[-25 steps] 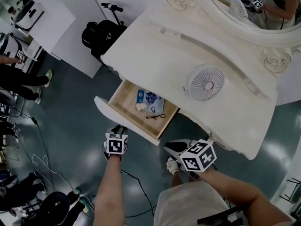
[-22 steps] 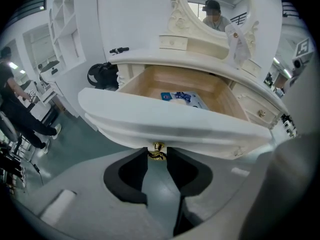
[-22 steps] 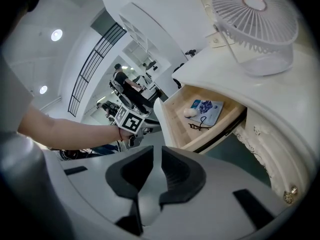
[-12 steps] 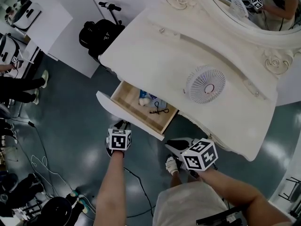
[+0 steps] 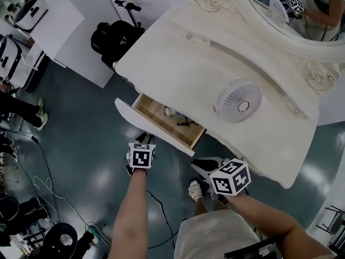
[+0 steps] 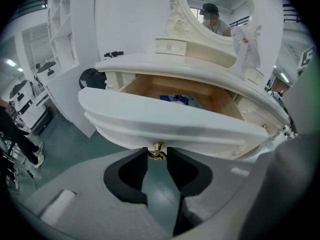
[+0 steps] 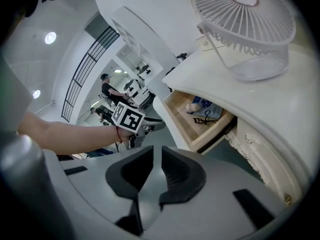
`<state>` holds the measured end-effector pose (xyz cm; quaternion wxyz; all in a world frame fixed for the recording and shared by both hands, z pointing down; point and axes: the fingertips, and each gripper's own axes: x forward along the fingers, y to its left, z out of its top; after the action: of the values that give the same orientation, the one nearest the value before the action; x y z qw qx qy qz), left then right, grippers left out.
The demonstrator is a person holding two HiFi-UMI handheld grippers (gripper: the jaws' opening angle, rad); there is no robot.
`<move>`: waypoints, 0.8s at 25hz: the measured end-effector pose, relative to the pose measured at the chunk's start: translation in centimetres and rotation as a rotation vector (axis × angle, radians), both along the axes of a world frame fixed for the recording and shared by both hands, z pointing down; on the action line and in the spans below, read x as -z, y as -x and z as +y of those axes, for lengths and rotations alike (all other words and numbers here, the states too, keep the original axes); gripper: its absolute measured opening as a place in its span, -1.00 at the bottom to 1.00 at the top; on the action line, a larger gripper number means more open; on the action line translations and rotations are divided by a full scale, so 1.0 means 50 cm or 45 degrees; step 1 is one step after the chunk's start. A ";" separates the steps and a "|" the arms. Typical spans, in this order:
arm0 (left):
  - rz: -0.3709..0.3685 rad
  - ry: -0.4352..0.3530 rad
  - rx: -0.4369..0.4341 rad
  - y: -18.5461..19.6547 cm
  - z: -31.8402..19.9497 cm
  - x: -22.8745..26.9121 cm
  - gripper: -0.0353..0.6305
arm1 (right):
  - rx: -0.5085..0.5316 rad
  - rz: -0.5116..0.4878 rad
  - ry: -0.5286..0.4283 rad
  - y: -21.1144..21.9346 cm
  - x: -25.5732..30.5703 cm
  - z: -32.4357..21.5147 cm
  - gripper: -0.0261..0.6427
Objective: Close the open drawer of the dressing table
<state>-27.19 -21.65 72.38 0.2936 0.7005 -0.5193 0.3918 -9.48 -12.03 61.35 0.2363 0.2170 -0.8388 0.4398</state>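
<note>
The cream dressing table [image 5: 178, 53] has one drawer [image 5: 161, 124] partly open under its front edge. Small items and a blue packet [image 6: 177, 98] lie inside. A gold knob [image 6: 158, 151] sits on the curved white drawer front [image 6: 165, 121]. My left gripper [image 5: 144, 140] is against that front, and its pads close on the knob from both sides [image 6: 158, 155]. My right gripper [image 5: 199, 167] hangs lower right of the drawer, off the table, jaws a narrow gap apart with nothing between them [image 7: 157, 156]. The right gripper view shows the drawer [image 7: 200, 119] from its side.
A small white fan [image 5: 239, 101] stands on the tabletop below the oval mirror [image 5: 291, 9]. A black bag [image 5: 116, 36] and a white cabinet [image 5: 54, 20] stand left of the table. Cables [image 5: 156, 204] trail on the floor. A person's legs [image 5: 16, 107] stand at far left.
The drawer has slid further into the table, and less of its inside shows. My left gripper has moved with the drawer front toward the table. The right gripper has hardly moved.
</note>
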 end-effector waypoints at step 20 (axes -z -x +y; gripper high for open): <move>0.043 -0.039 -0.020 -0.062 -0.092 0.003 -0.52 | -0.075 0.010 0.009 -0.048 -0.008 -0.023 -0.74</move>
<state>-24.11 -26.28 72.25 0.2885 0.7154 -0.5146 0.3743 -7.07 -13.20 61.76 0.2274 0.2425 -0.8295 0.4488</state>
